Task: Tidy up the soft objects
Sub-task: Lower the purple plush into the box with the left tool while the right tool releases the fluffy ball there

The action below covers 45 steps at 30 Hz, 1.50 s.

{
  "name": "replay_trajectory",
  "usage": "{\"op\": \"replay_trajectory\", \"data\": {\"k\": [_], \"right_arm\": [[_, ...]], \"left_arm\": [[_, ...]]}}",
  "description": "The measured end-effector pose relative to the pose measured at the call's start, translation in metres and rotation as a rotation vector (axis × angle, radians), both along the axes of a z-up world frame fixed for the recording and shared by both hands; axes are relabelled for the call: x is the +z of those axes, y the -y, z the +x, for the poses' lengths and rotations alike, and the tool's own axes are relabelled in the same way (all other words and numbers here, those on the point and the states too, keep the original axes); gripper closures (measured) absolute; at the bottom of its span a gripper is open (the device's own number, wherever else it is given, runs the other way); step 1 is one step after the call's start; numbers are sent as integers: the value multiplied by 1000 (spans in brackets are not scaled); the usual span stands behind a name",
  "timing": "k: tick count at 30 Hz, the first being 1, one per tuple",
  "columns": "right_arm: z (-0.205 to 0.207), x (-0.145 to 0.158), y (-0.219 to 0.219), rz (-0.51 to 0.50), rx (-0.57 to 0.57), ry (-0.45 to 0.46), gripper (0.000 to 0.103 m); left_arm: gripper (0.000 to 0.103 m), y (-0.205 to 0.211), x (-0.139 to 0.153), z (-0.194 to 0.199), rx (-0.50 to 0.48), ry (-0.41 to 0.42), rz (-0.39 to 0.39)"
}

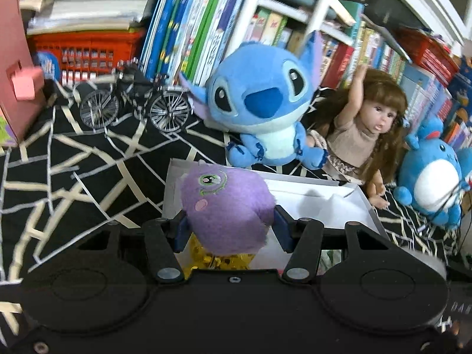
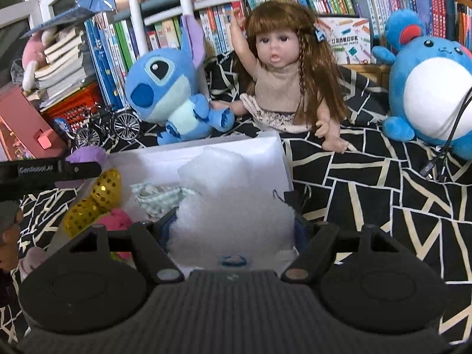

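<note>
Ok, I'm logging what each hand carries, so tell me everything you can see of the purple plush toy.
The purple plush toy is a round, fuzzy lilac ball with an embroidered green swirl eye and a pink cheek patch. The left tool clamps it on both sides, its blue pads pressing into the fur. It hangs above the white box, over a gold sequined toy.

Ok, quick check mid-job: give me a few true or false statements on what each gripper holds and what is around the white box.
1. The left gripper holds a purple plush toy. True.
2. The right gripper is empty. False: it holds white fluffy stuffing.
3. The doll lies inside the white box. False: it sits behind the box.
4. A toy bicycle stands on the black patterned cloth. True.
5. The blue plush sits beside the doll. True.
</note>
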State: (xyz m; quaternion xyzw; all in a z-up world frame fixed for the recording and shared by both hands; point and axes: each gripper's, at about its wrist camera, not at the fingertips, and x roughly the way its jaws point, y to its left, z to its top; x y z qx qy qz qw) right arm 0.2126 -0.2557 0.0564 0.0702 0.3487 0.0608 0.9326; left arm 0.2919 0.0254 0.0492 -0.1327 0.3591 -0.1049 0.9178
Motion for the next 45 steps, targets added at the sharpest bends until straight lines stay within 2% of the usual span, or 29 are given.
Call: {"op": "replay_trajectory", "data": {"k": [4, 9, 15, 22, 30, 32, 34, 38, 45], "right_arm": [[9, -7, -2, -4, 7, -18, 27], [17, -15, -4, -3, 20, -36, 27], [23, -25, -1, 27, 13, -59, 26], [23, -30, 1, 33, 10, -72, 18], [18, -26, 2, 45, 8, -53, 15], [16, -23, 2, 45, 10, -46, 15], [14, -21, 2, 44, 10, -38, 14], [8, -16, 2, 46, 10, -22, 13], [-4, -10, 0, 39, 16, 2, 12]], "left_arm": [[49, 3, -11, 11, 8, -28, -18], [49, 8, -21, 15, -6, -41, -4], [48, 10, -23, 15, -13, -51, -1], [46, 11, -22, 13, -10, -53, 6], [35, 9, -19, 7, 2, -49, 22], [27, 8, -17, 5, 7, -48, 18], [24, 7, -15, 2, 11, -46, 5], [22, 6, -9, -7, 3, -30, -2], [19, 10, 2, -29, -13, 13, 45]]}}
